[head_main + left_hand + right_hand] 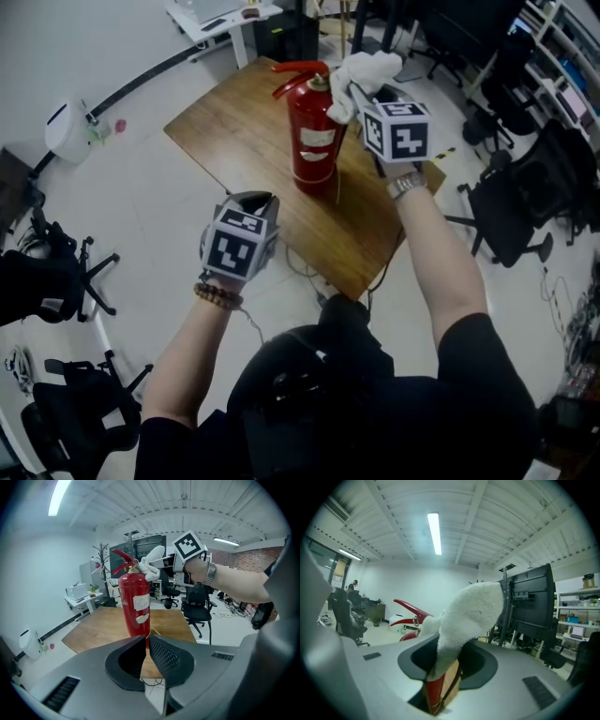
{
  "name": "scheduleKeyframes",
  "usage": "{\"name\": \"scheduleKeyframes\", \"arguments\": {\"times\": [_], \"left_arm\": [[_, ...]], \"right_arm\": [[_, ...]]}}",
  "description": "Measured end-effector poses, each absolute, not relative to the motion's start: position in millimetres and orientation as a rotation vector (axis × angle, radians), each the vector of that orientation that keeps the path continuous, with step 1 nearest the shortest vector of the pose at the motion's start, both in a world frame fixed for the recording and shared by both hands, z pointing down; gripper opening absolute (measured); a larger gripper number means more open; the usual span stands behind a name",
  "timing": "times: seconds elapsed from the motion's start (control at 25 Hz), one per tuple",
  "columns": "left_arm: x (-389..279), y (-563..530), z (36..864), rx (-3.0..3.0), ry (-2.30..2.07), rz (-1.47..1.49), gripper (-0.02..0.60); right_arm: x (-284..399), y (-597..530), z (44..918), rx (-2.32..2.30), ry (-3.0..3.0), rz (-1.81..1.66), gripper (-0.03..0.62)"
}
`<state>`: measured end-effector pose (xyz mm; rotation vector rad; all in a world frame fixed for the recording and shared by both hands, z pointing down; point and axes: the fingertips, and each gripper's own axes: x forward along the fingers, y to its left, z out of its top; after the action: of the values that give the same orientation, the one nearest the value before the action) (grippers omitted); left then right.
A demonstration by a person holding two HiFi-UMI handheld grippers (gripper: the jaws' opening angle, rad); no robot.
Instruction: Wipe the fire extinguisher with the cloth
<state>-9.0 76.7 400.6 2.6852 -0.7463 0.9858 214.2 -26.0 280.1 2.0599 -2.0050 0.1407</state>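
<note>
Your right gripper (360, 97), jaws clamping the cloth (367, 69), sits at one o'clock of the upright fire extinguisher (314, 141); the left gripper (146, 645) jaws are closed, empty.

- Grey moulded shells on left claw (146, 643) and right claw (447, 658), with black mesh-textured pads (165, 659).
- White left cube (237, 246) and right cube (397, 131), printed with black square markers.
- Brown beaded bracelet (217, 296) on left wrist, metal watch (406, 185) on right.
- Black short sleeves (487, 375).

floor (159, 216) pale | wooden table (234, 131) | black office chairs (511, 216) | strip light (434, 531) overhead | wall (253, 557) possibly brick
</note>
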Motion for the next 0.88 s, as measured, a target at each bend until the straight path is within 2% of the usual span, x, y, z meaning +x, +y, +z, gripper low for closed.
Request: {"name": "scheduleKeyframes", "arguments": {"times": [0.88], "left_arm": [[-11.7, 82.7, 399.9, 2.707, -0.692, 1.032, 0.011]], "right_arm": [[239.3, -14.0, 325.6, 2.102, -1.892, 0.247, 0.13]]}}
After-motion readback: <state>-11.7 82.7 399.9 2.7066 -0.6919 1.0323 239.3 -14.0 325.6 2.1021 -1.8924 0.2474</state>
